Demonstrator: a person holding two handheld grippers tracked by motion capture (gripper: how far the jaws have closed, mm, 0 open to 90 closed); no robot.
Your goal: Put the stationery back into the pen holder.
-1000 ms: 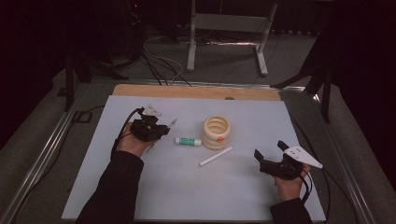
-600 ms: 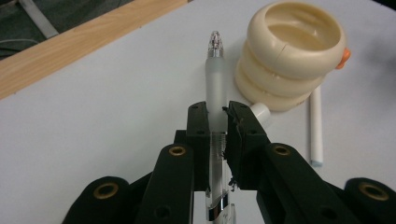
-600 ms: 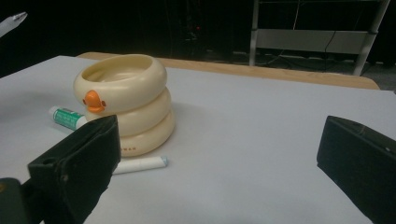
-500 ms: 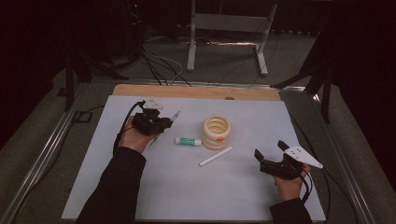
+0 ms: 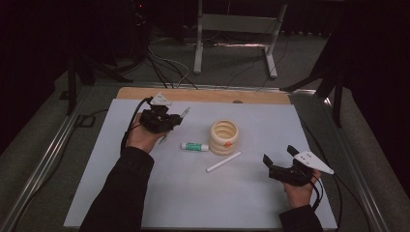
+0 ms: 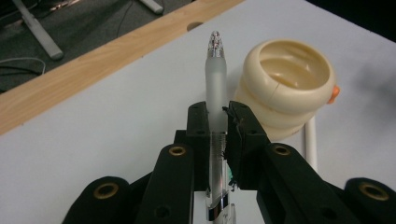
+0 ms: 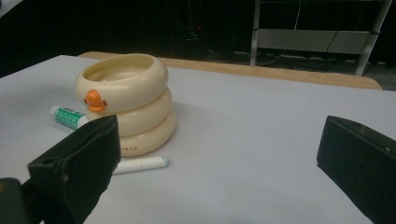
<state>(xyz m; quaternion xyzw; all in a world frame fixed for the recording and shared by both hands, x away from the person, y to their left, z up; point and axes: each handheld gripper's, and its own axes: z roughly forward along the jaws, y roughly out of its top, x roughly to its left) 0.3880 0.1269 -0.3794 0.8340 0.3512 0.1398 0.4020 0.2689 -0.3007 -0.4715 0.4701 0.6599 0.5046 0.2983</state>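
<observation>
My left gripper [image 5: 167, 123] [image 6: 216, 116] is shut on a clear frosted pen [image 6: 215, 77] [image 5: 183, 114], which sticks out past its jaws toward the cream ringed duck-shaped cup [image 5: 224, 137] [image 6: 286, 84] [image 7: 123, 100]. The gripper is held above the white table top, left of the cup. My right gripper [image 5: 279, 157] [image 7: 219, 168] rests low at the front right with its jaws wide open and nothing between them. A white stick [image 5: 223, 162] [image 7: 140, 164] lies in front of the cup, and a small white and green tube [image 5: 194, 146] [image 7: 67, 117] lies at the cup's left.
The white board [image 5: 203, 198] covers a table with a wooden strip [image 5: 217, 95] along its far edge. Metal rails [image 5: 43, 164] run down both sides. A metal stand [image 5: 232, 34] and cables are on the floor beyond.
My left gripper has risen a little and shifted toward the far side with the pen in it. The right gripper has not moved.
</observation>
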